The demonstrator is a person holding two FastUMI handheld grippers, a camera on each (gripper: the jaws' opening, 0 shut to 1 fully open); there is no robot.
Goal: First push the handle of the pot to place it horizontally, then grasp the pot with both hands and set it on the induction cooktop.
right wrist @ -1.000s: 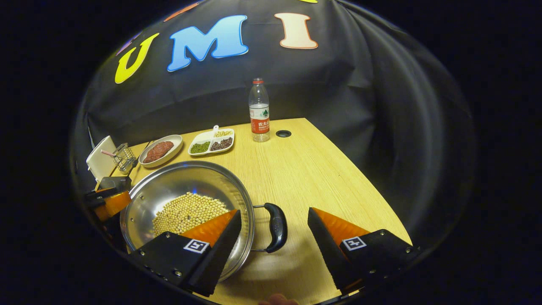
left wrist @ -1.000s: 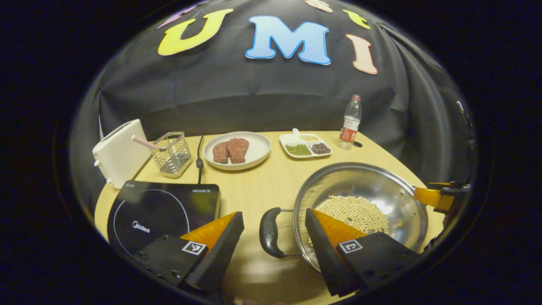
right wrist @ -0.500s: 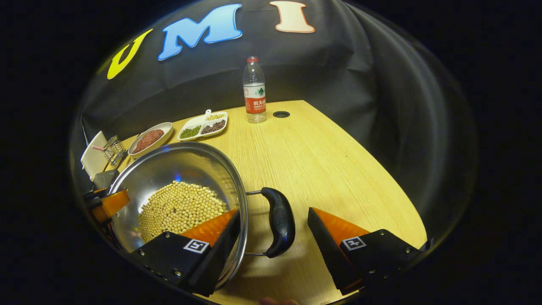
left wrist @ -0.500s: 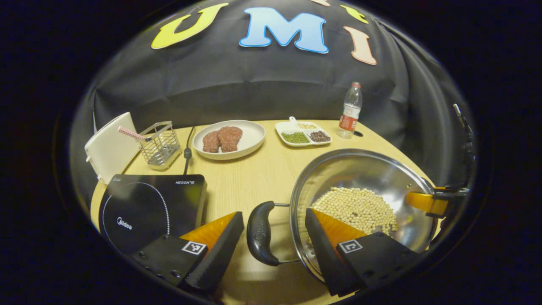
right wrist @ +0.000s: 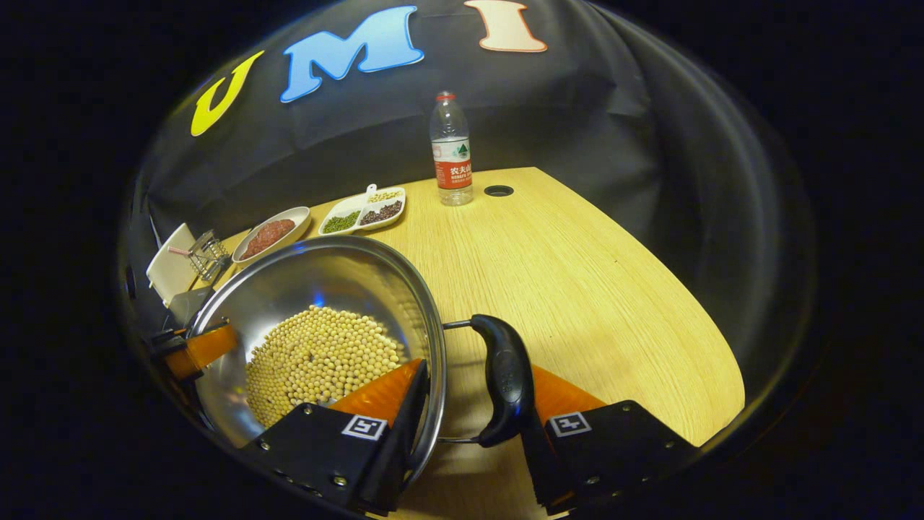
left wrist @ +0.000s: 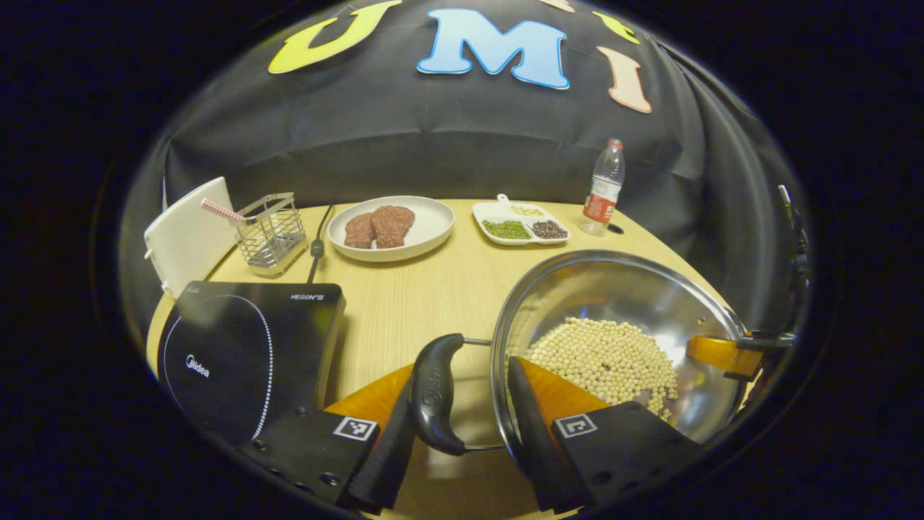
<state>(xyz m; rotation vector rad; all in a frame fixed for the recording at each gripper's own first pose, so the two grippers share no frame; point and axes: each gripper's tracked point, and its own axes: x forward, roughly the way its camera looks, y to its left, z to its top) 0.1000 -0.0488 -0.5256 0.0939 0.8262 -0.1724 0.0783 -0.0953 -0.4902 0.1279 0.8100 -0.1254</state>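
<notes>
- The pot [left wrist: 613, 332], a wide steel bowl with a black loop handle at each side, sits on the desk [right wrist: 577, 267] to the right of the cooktop [left wrist: 245, 347], apart from it and not yet on the glass.
- The left gripper [left wrist: 462, 433] has its jaws around the left handle [left wrist: 433, 393]: one finger lies against the handle's outer side, the other inside the rim. I cannot tell whether both press on it.
- The right gripper [right wrist: 476, 426] straddles the right handle [right wrist: 509, 379] the same way, with one finger at the rim and one just behind the handle. Whether the grip is firm is also unclear.
- Judging by its size and load, the pot will be heavy and rigid, and its polished wall is slippery. The two handles are the sound places to hold.
- It holds a mound of pale beans [right wrist: 321, 357] that roll freely. Any tilt could send them to one side or over the shallow rim, so both sides should rise level.
- At the back, a plate [left wrist: 433, 227] carries two brown patties, a divided dish [left wrist: 520, 225] holds green, dark and pale grains, and a wire basket [left wrist: 271, 235] holds something I cannot make out.
</notes>
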